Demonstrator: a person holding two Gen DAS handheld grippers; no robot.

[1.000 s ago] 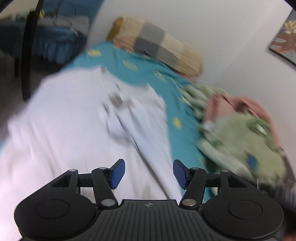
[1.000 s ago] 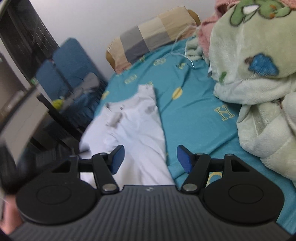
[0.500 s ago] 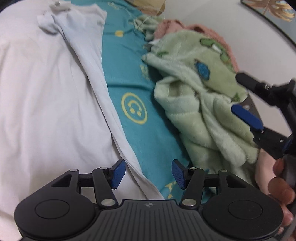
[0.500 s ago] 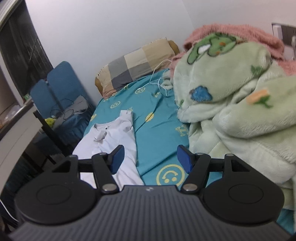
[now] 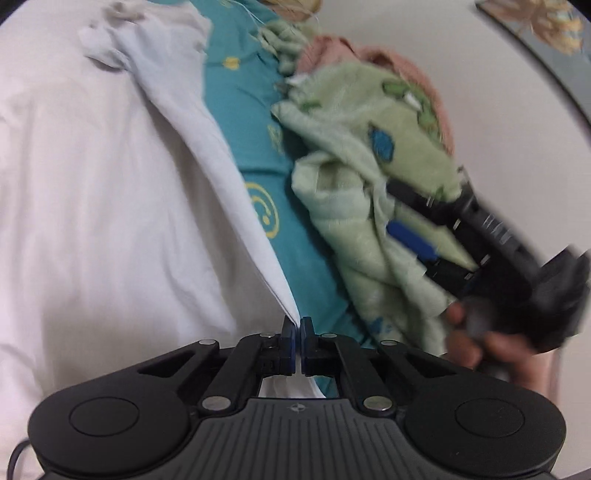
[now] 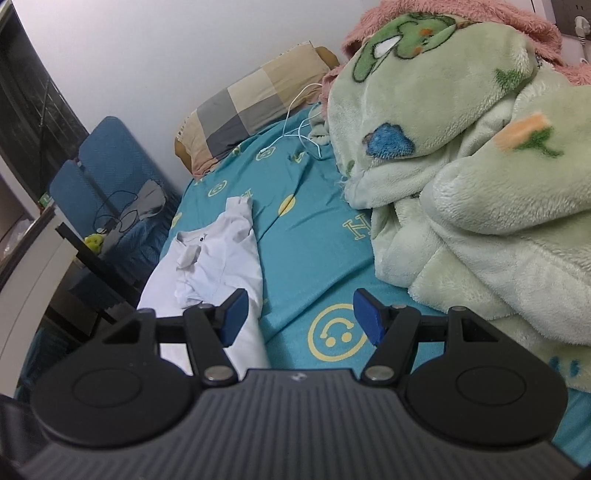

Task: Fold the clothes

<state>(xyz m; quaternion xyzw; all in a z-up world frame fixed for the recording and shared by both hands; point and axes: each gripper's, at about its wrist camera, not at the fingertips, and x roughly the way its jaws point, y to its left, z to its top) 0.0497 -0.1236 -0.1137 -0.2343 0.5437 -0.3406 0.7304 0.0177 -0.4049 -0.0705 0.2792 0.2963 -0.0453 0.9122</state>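
A white shirt point(image 5: 92, 206) lies spread over the teal bedsheet point(image 5: 251, 110), its collar at the far end. My left gripper point(image 5: 296, 341) is shut on the shirt's near hem edge, which rises in a thin ridge between the blue pads. From the right wrist camera the same white shirt point(image 6: 218, 258) lies at the bed's left side. My right gripper point(image 6: 299, 317) hovers open above the sheet's smiley print, holding nothing. That right gripper point(image 5: 424, 229) also appears blurred in the left wrist view, held by a hand point(image 5: 476, 343).
A heaped green plush blanket point(image 6: 461, 177) over a pink one point(image 6: 424, 22) fills the bed's right side. At the head lie a checked pillow point(image 6: 255, 107) and a white cable point(image 6: 299, 125). A blue chair point(image 6: 107, 173) and dark furniture stand left of the bed.
My left gripper went from open to shut, pinching the shirt's hem. The right gripper has come lower and nearer the bed, still open.
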